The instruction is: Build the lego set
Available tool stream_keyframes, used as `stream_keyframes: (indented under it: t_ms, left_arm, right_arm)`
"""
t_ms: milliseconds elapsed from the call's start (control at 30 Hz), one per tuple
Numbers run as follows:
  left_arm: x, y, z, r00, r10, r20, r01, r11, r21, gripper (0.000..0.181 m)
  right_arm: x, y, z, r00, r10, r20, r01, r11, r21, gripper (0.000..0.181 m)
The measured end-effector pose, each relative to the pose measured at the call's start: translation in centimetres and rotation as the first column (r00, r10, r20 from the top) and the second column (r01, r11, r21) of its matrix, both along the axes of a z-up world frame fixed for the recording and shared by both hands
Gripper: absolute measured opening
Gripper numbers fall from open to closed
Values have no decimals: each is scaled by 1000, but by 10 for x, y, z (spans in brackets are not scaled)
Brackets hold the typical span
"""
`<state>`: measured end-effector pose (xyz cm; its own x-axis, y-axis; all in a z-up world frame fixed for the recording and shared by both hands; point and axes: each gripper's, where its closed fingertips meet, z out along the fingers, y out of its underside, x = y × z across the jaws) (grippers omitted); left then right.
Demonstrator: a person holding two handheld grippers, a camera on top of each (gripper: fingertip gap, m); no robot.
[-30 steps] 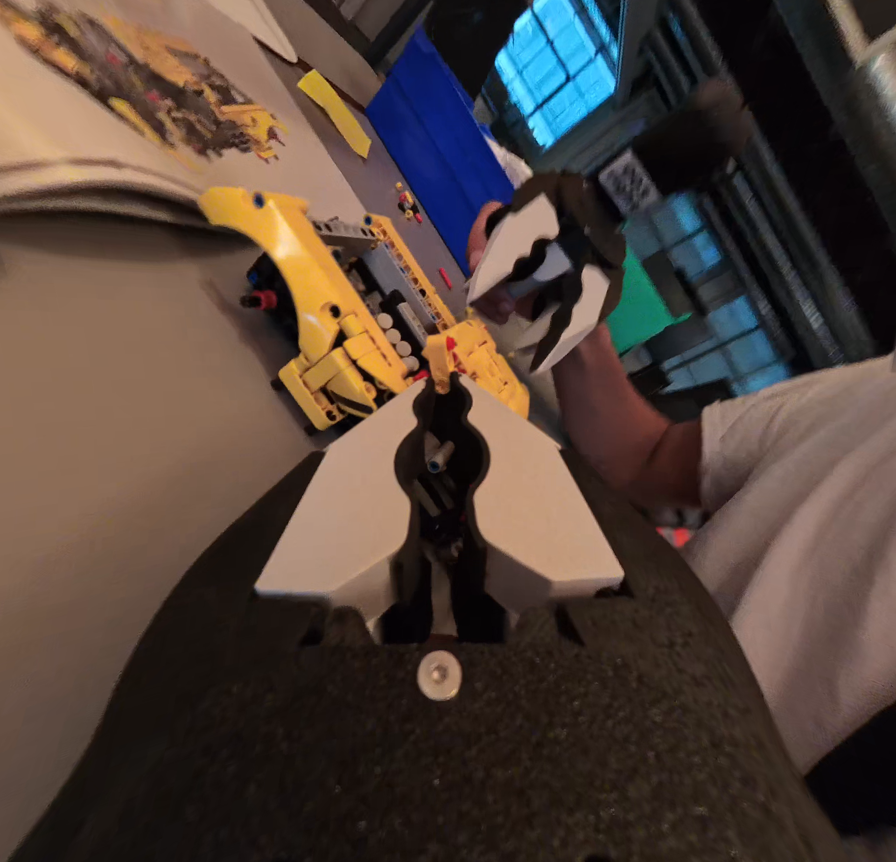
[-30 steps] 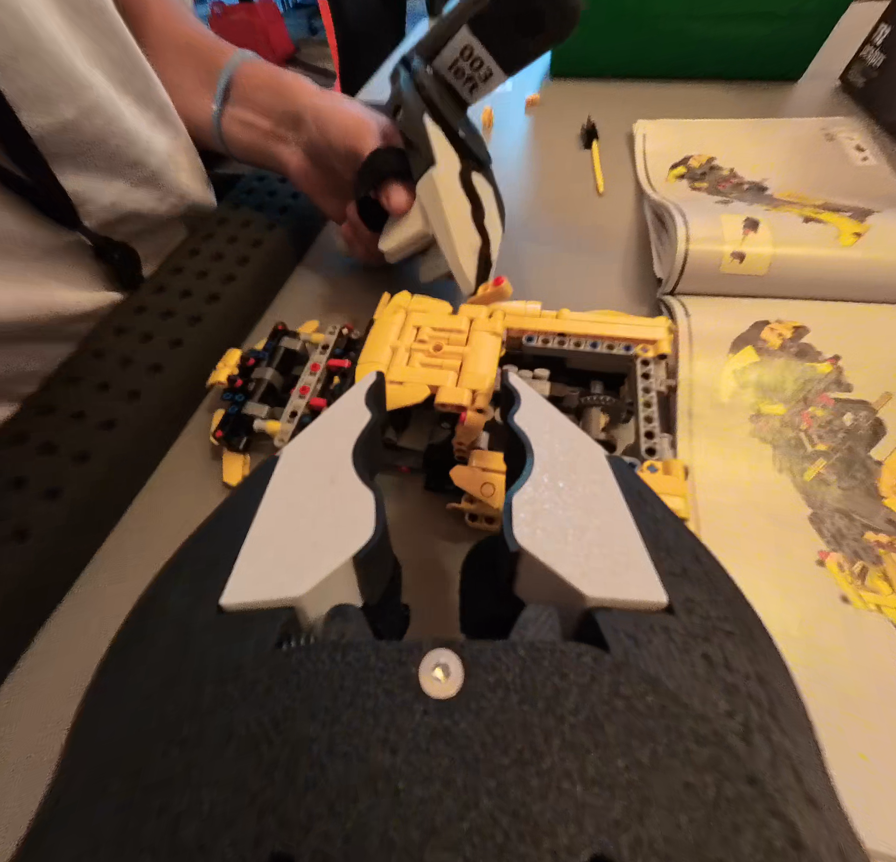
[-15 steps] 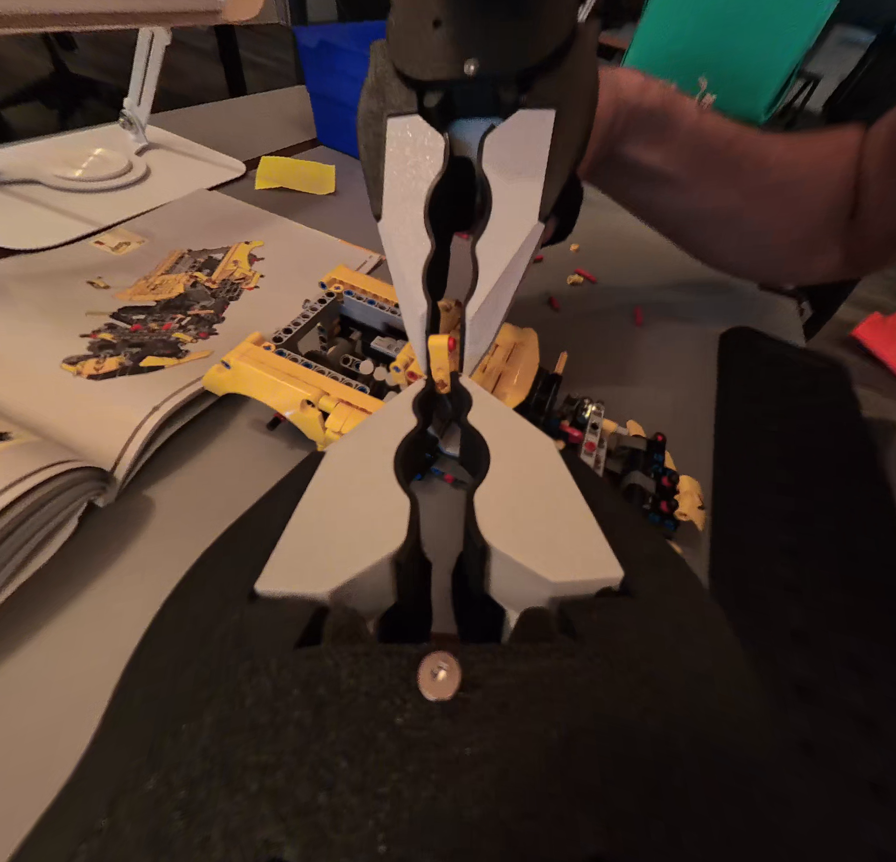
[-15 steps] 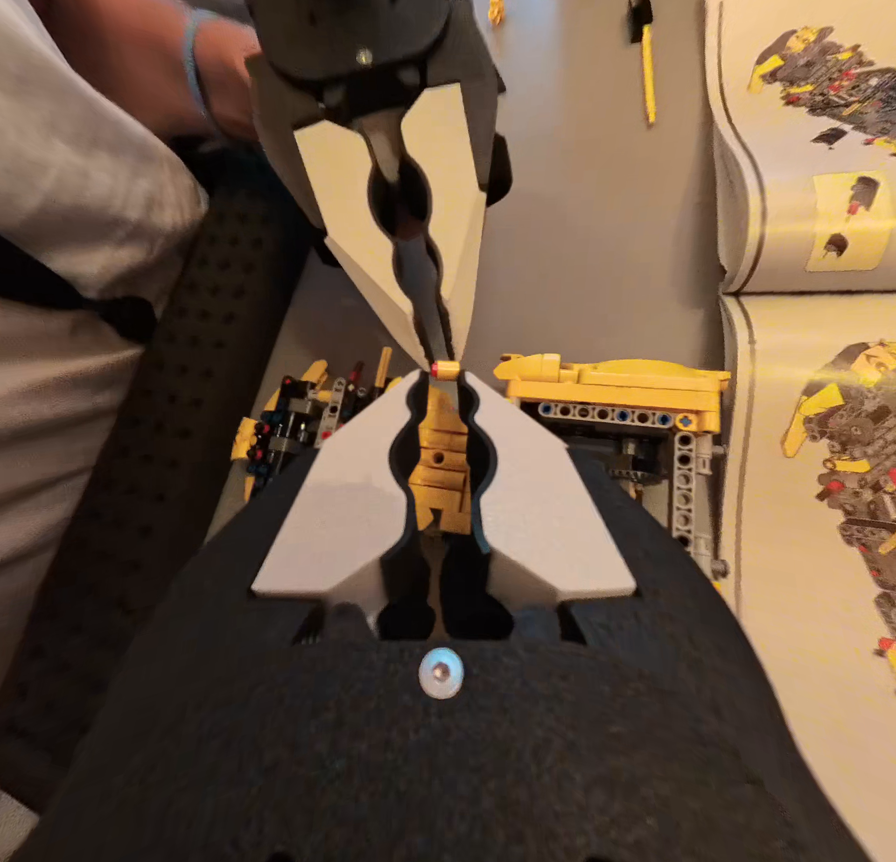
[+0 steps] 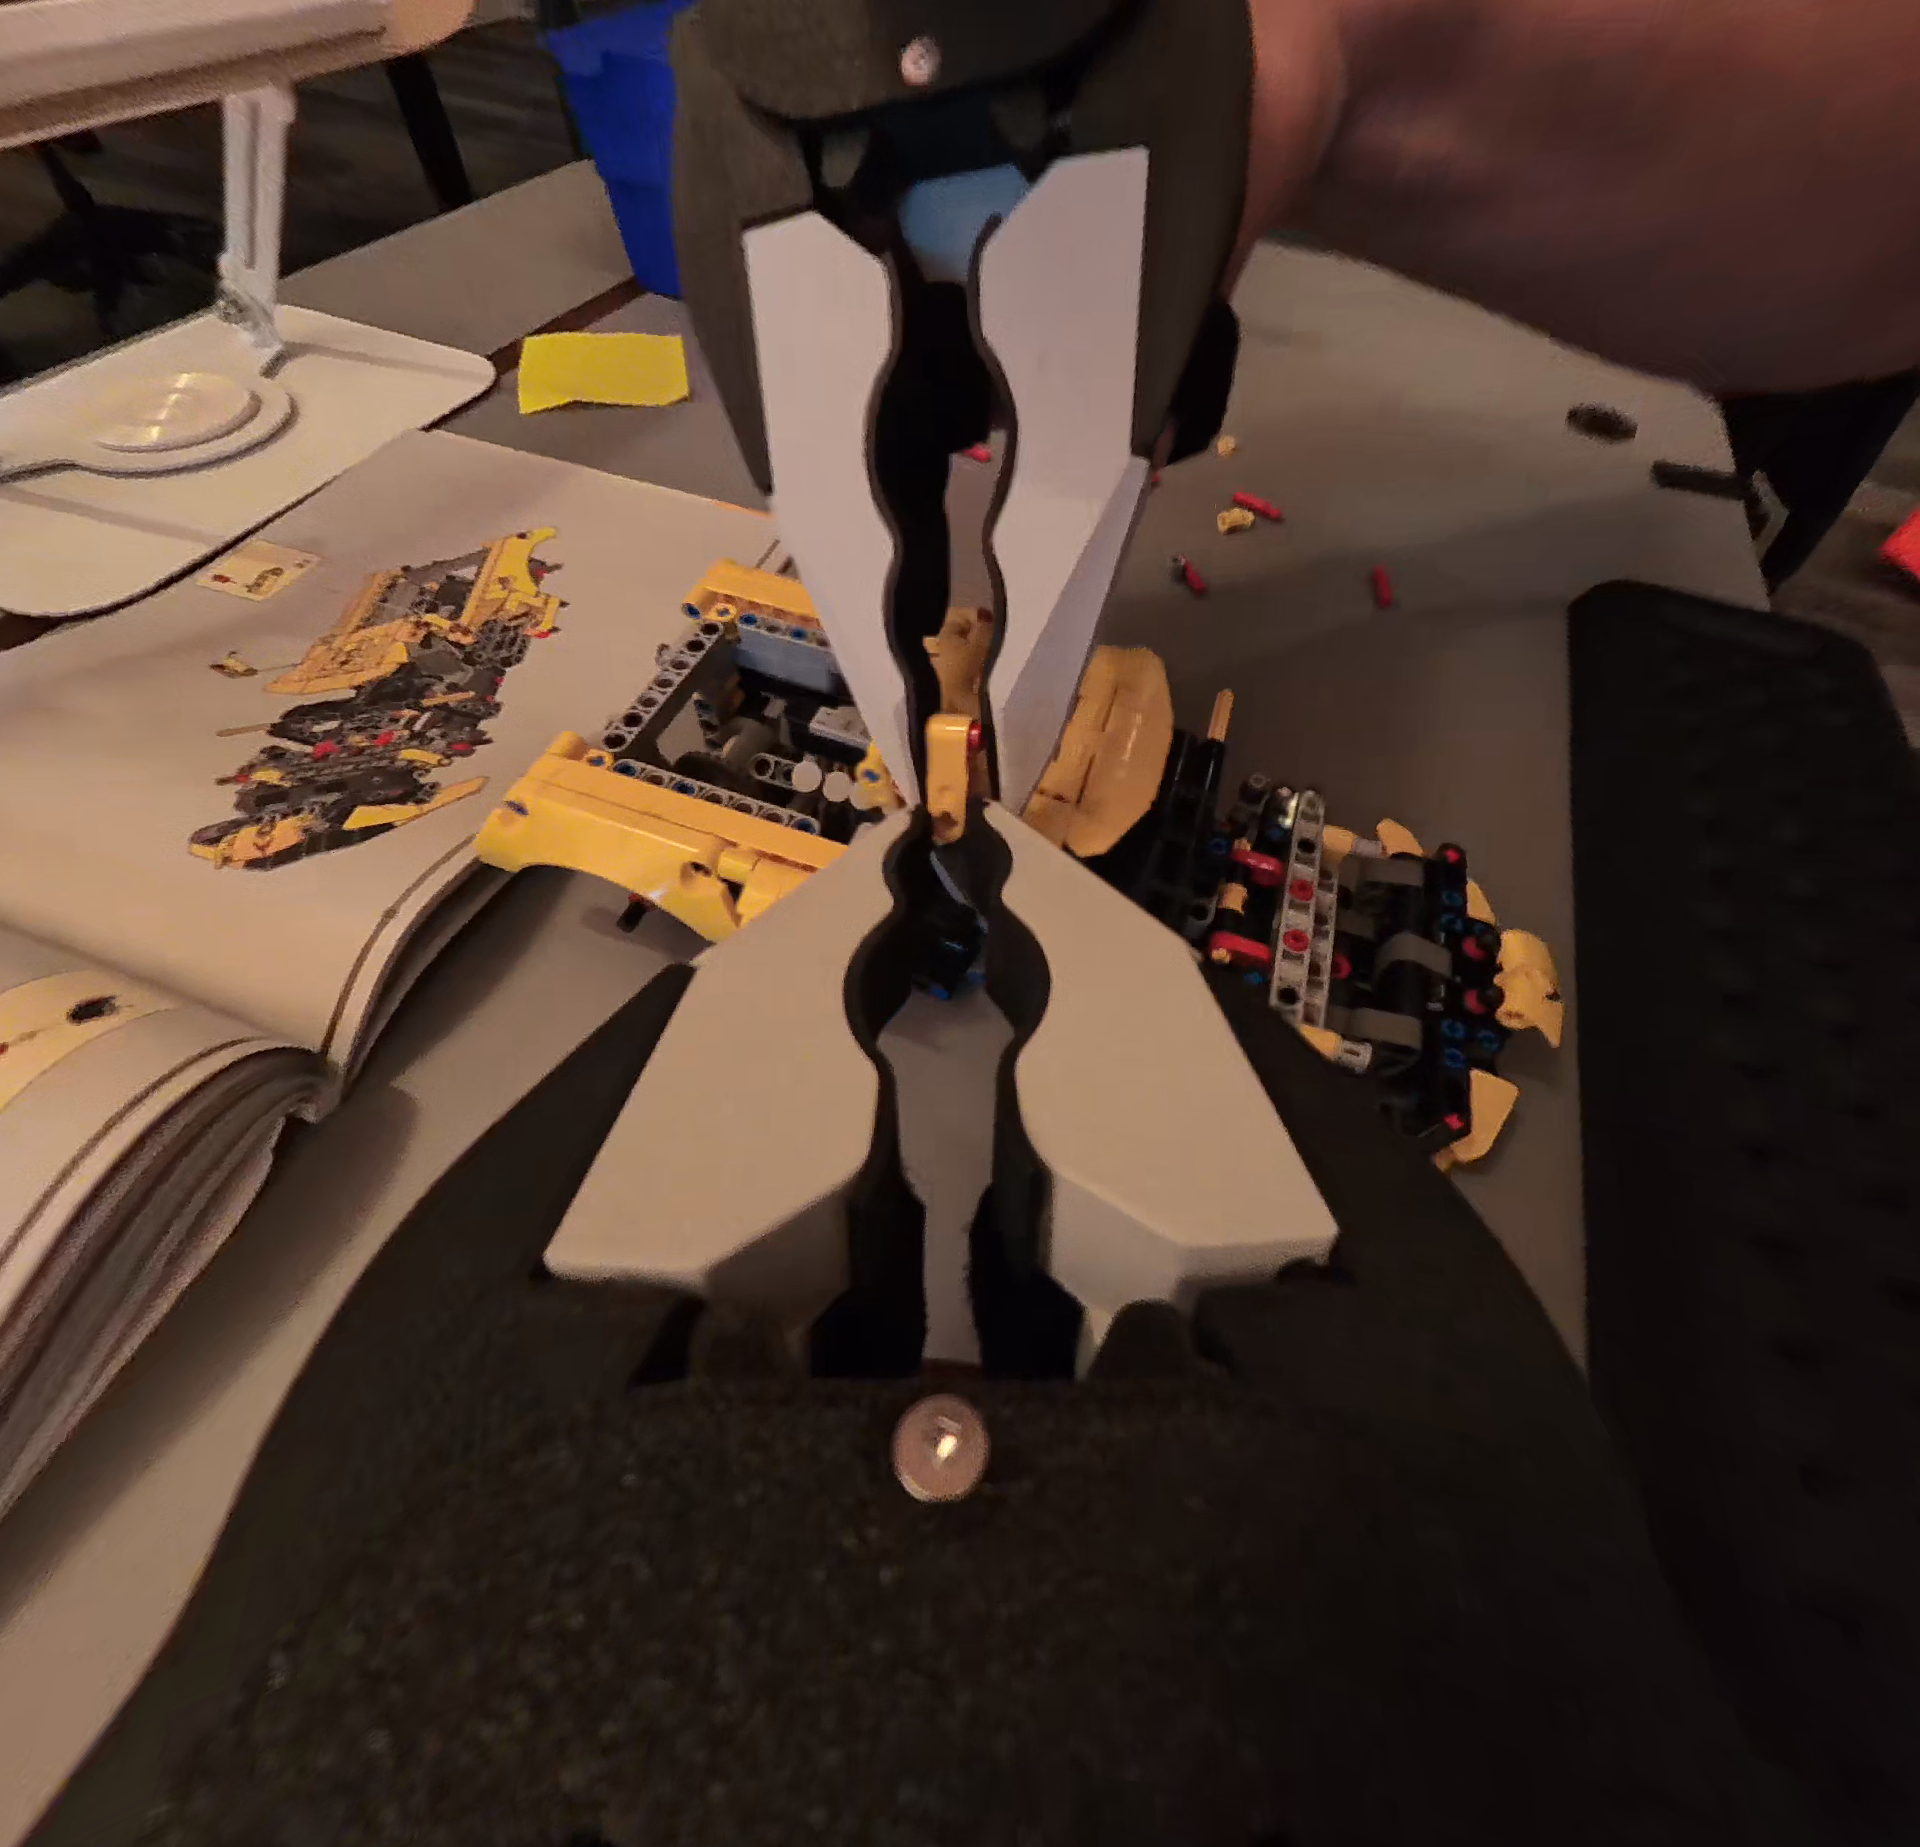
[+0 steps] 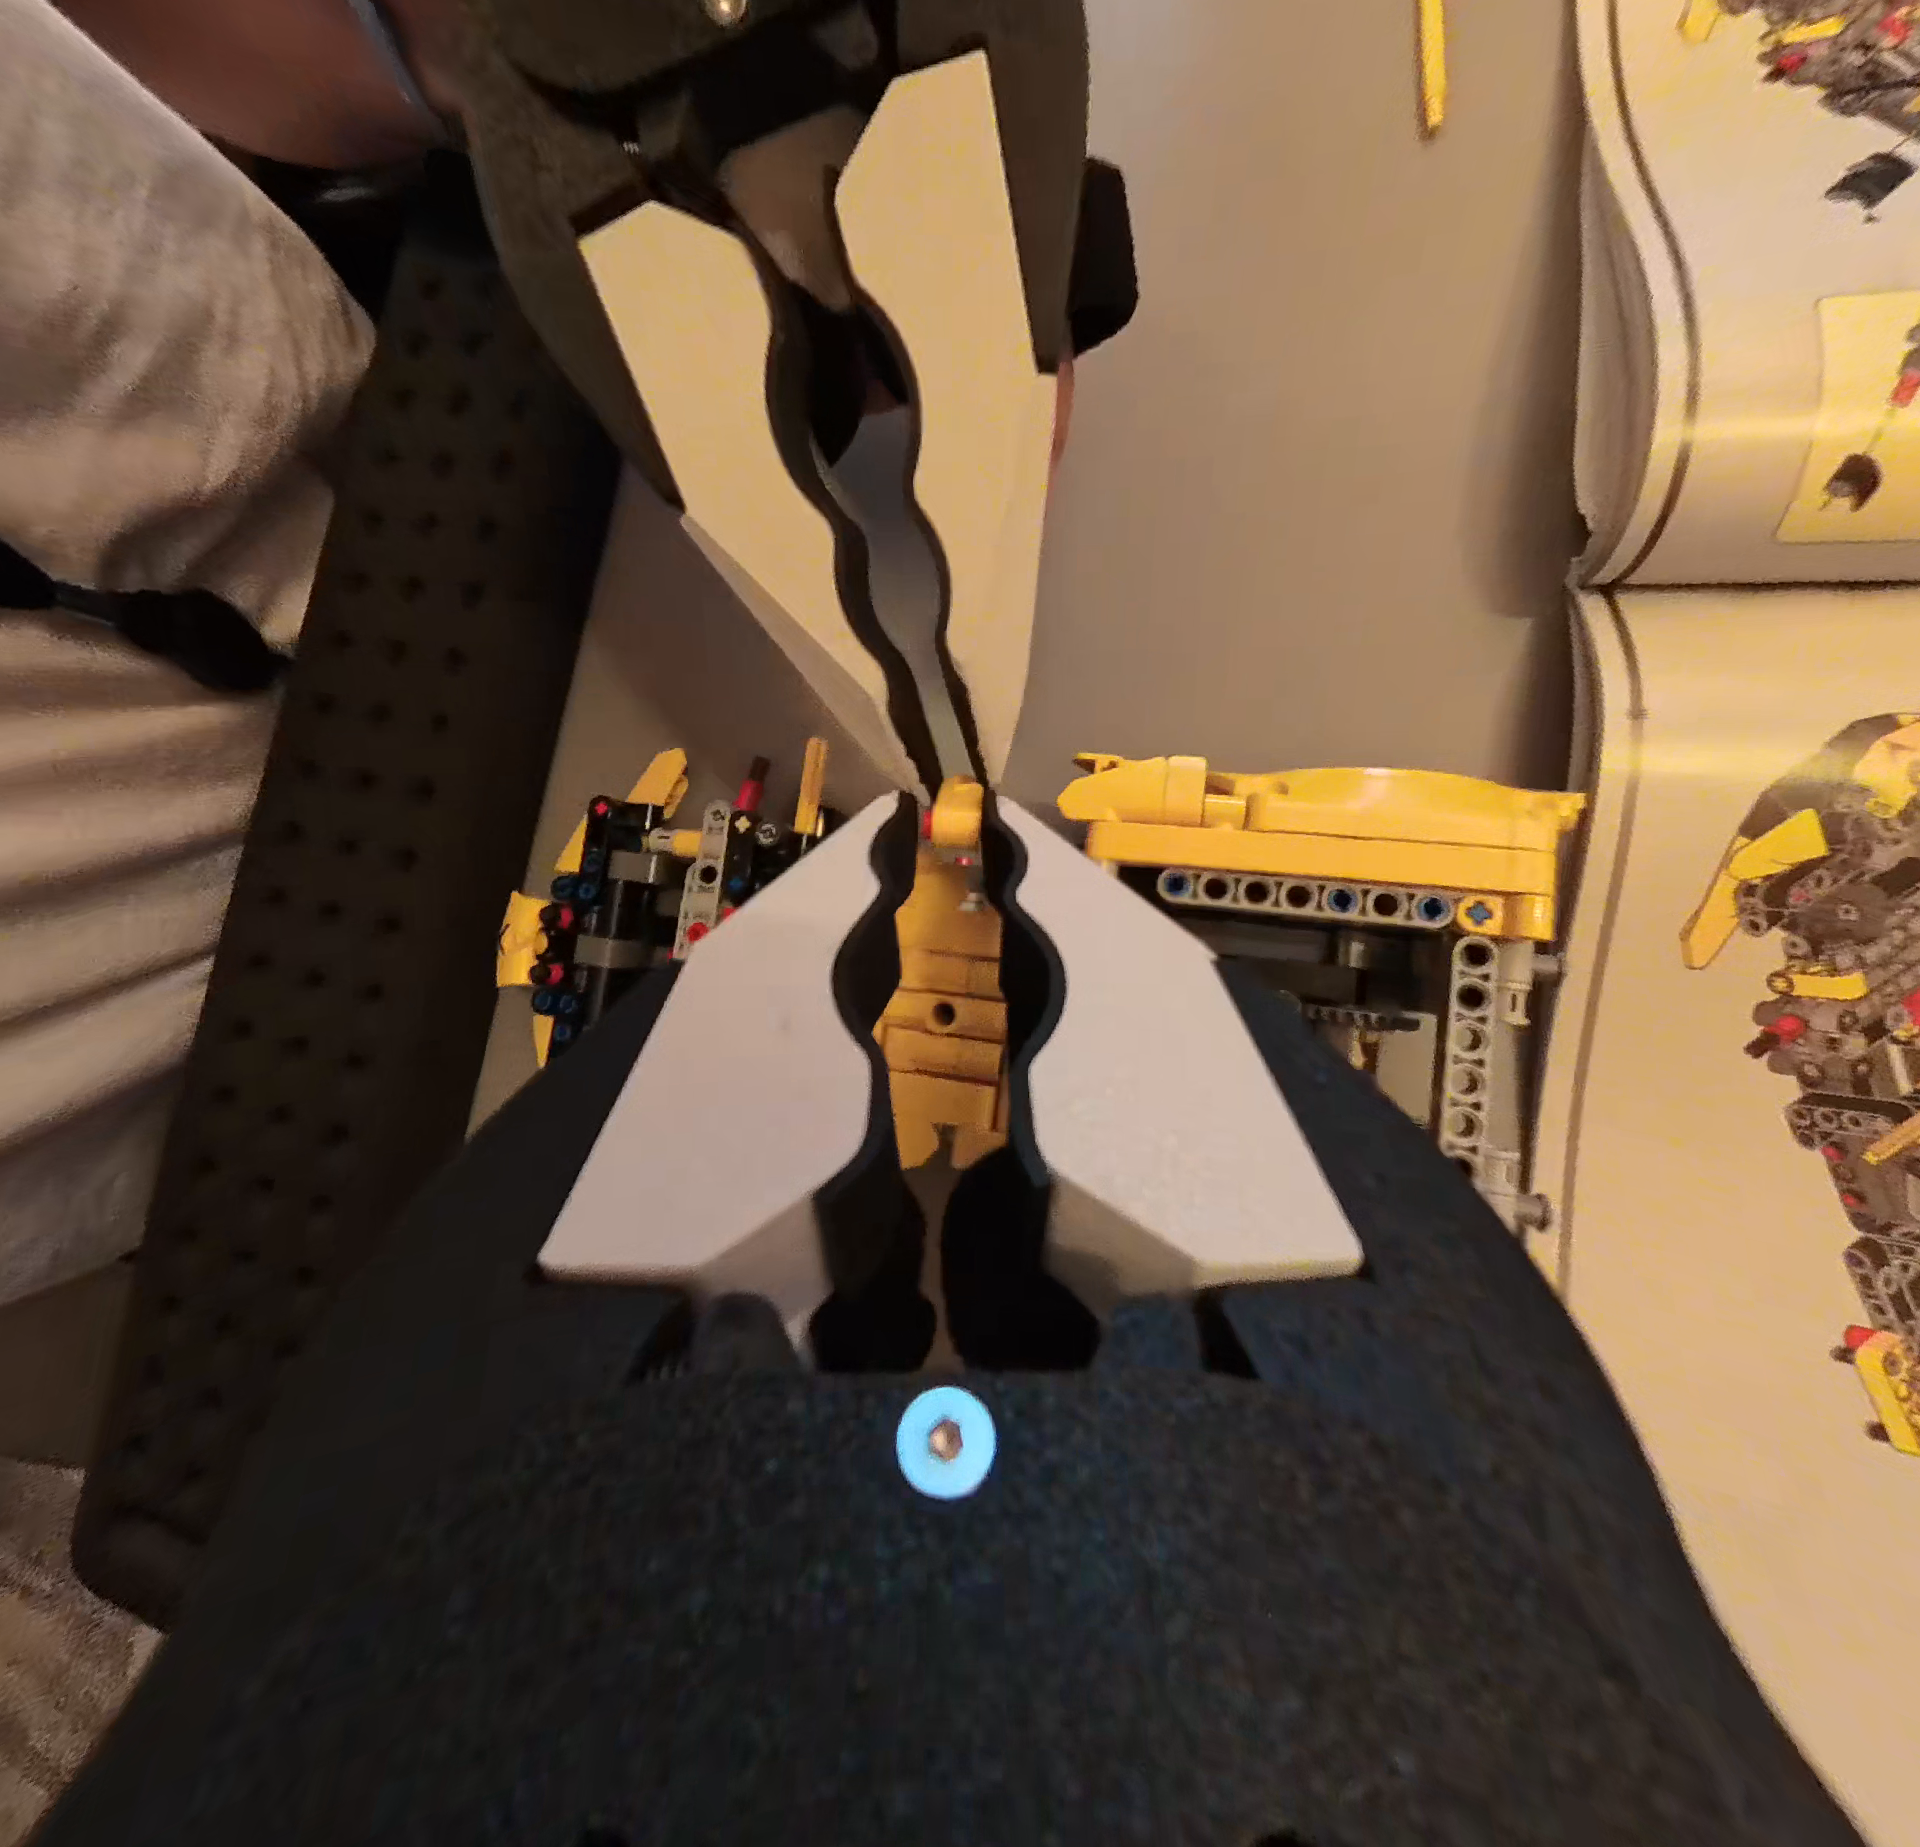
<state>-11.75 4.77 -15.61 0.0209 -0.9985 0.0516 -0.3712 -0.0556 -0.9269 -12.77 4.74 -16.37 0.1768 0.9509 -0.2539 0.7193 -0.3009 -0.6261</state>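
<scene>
A small yellow piece with a red pin [image 5: 948, 758] is pinched between both grippers, above the table. My left gripper [image 5: 945, 818] is shut on its lower end. My right gripper [image 5: 956, 791] comes in from the far side, tip to tip, and is shut on the same piece [image 6: 956, 812]. In the right wrist view my right gripper [image 6: 951, 805] meets the left gripper [image 6: 948, 774] head on. Below lies the yellow and grey lego model [image 5: 644, 831], also in the right wrist view [image 6: 1320, 831]. A smaller black and yellow sub-assembly [image 5: 1351, 945] lies beside it.
An open instruction booklet [image 5: 312, 706] lies left of the model. A black perforated mat [image 5: 1745, 966] covers the table's right side. Loose red pins [image 5: 1247, 504], a yellow paper slip [image 5: 603, 372] and a white lamp base [image 5: 187, 426] lie farther back. A person's arm [image 5: 1558, 156] holds the right gripper. The grippers are tip to tip, or close to it.
My left gripper has swung upright and level with the yellow piece in it. My right gripper, open over the model a second ago, has risen to face it and shut on the piece.
</scene>
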Motion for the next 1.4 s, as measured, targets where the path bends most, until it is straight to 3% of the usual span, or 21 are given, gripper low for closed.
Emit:
stream_keyframes:
  t_ms: [67, 167, 267, 433, 600, 833, 1400]
  left_arm:
    - [-4, 7, 0, 999, 48, 14, -47, 996, -76, 5]
    - [-13, 8, -11, 994, 109, -16, -110, 979, -170, 25]
    - [-14, 9, -15, 986, 166, 16, -156, 952, -263, 26]
    - [-11, 19, -8, 982, 183, 37, -181, 982, -44, 20]
    - [-6, 11, -21, 990, 139, -20, -140, 990, -29, 17]
    - [4, 3, -20, 996, 92, 15, -91, 993, -69, 17]
    - [8, 2, -22, 998, 68, 6, -67, 989, -131, 19]
  right_arm:
    - [2, 8, 1, 999, -40, 33, 39, 999, 25, 9]
    - [13, 21, -2, 983, -92, 157, 78, 993, 93, 8]
    - [15, 22, -5, 951, -73, 300, 32, 989, 141, 8]
    - [12, 17, -12, 886, -16, 463, -18, 997, 69, 8]
    - [14, 13, -22, 853, -11, 522, 39, 998, -43, 9]
    - [16, 13, -22, 792, 16, 610, 46, 995, -86, 8]
    - [19, 13, -26, 774, 64, 630, 6, 994, -109, 8]
